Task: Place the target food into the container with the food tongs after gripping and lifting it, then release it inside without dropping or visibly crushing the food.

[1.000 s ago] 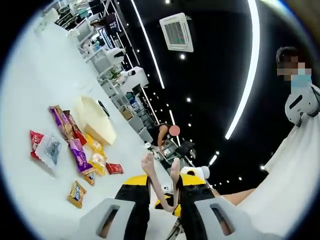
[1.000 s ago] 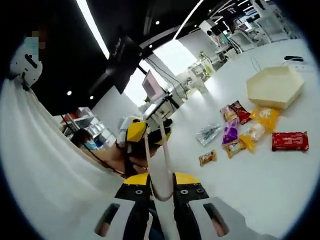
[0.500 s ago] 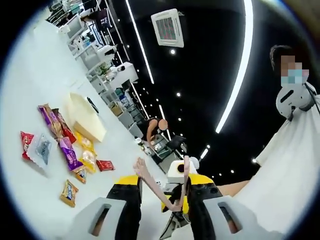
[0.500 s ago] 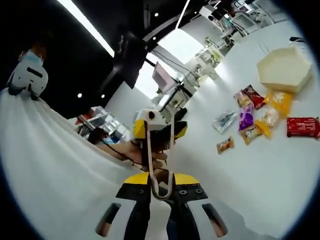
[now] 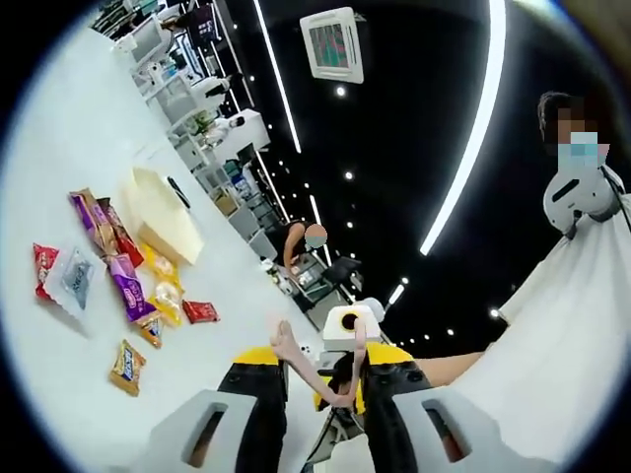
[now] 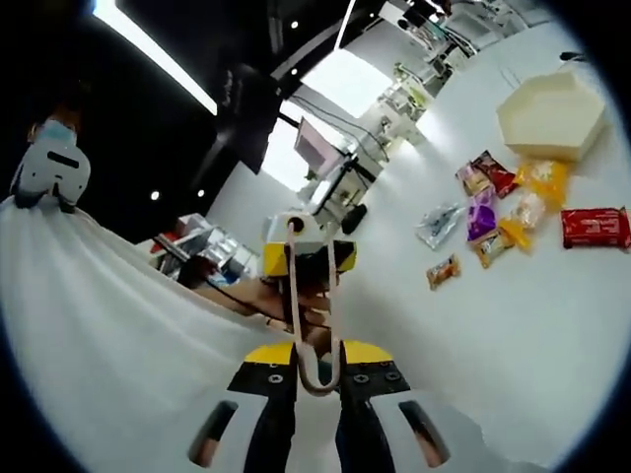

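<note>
Several snack packets lie on the white table: a red one, a purple one, a small orange one and a clear one. Beside them stands a cream hexagonal container. My left gripper is shut on beige food tongs, whose tips stand apart in the air with nothing between them. My right gripper is shut on another pair of beige tongs with near-parallel arms. The container and the red packet lie far to its right.
A person in a white garment stands close on the right of the left gripper view. A hand with the other gripper is straight ahead in the right gripper view. Desks and equipment line the far table edge.
Both views have shifted a little with the hands. The left tongs' tips spread wider, then came slightly closer. Packets and container lie where they were.
</note>
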`<state>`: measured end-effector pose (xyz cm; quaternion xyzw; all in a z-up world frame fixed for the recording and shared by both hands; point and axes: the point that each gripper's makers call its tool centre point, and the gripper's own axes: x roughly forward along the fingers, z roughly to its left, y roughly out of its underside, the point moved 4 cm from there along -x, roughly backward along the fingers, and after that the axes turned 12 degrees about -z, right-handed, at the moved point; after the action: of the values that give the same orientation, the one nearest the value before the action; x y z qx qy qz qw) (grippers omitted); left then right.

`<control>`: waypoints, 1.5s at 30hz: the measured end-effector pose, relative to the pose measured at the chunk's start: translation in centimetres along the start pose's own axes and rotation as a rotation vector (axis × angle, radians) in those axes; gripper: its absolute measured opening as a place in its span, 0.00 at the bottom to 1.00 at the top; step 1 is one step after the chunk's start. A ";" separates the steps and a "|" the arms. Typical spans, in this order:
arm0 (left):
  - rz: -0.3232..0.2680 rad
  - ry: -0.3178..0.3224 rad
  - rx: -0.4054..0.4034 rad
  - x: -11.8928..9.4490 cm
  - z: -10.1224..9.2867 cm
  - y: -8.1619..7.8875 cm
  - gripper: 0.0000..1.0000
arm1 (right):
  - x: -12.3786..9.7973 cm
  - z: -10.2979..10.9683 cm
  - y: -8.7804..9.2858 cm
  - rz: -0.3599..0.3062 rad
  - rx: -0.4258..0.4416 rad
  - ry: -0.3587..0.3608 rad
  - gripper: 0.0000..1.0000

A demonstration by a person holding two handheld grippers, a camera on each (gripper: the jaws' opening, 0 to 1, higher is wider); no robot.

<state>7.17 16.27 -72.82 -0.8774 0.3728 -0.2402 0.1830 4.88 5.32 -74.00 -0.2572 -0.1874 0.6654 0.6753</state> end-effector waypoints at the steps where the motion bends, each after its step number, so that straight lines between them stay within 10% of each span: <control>1: 0.000 -0.001 -0.001 0.0 0.0 0.0 0.26 | 0.0 0.0 -0.1 -0.002 -0.001 0.001 0.15; 45: -0.035 -0.031 0.020 -2.2 -1.1 -1.8 0.20 | 1.3 0.4 -3.0 -0.244 0.011 -0.047 0.16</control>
<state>6.25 18.89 -71.67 -0.8856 0.3520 -0.2334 0.1934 7.07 6.66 -72.03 -0.2129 -0.2297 0.5850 0.7481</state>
